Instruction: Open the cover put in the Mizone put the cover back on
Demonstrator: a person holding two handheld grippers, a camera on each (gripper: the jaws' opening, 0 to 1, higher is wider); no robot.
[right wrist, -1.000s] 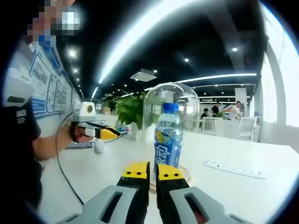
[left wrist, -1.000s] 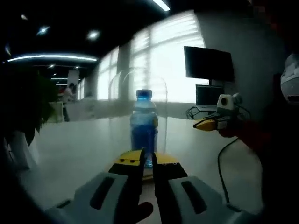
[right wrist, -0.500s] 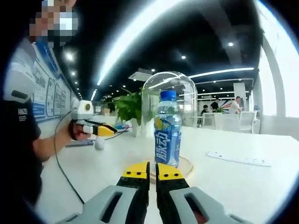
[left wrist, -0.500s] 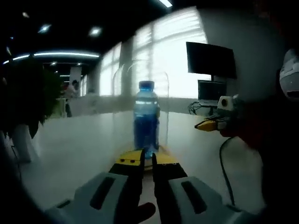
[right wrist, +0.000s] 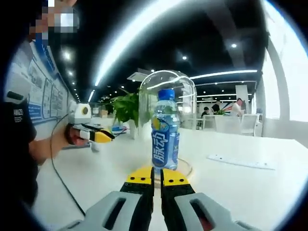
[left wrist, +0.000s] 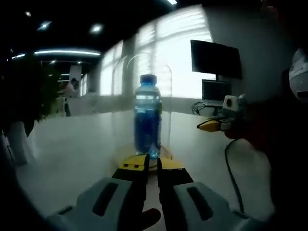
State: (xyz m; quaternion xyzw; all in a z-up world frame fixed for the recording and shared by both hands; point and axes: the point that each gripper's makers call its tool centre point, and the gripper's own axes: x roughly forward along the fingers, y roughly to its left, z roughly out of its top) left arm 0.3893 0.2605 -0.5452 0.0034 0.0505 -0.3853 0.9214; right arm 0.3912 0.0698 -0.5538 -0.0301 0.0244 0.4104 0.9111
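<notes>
A: Where does the Mizone bottle point(right wrist: 165, 130) stand?

B: Upright on a round wooden base point(right wrist: 185, 169) on the white desk point(right wrist: 240, 187), blue cap on top. In the right gripper view the clear glass cover point(right wrist: 169, 84) rises behind the bottle. In the left gripper view the same bottle point(left wrist: 147, 122) sits just past the jaw tips, the glass cover point(left wrist: 163, 77) faint against the bright windows; I cannot tell whether the dome is over the bottle or behind it.

A: Grippers?

B: Left gripper point(left wrist: 152, 164): yellow-tipped jaws brought together with only a thin slit between, nothing in them. Right gripper point(right wrist: 157, 176): the same, closed and empty, tips near the base's edge. Each one also appears in the other's view, off to the side, held in a hand.

A: Anything else?

B: A potted plant point(right wrist: 126, 108) beyond the cover, a white power strip point(right wrist: 240, 162) lying on the desk, a dark monitor point(left wrist: 215, 58) by the window.
</notes>
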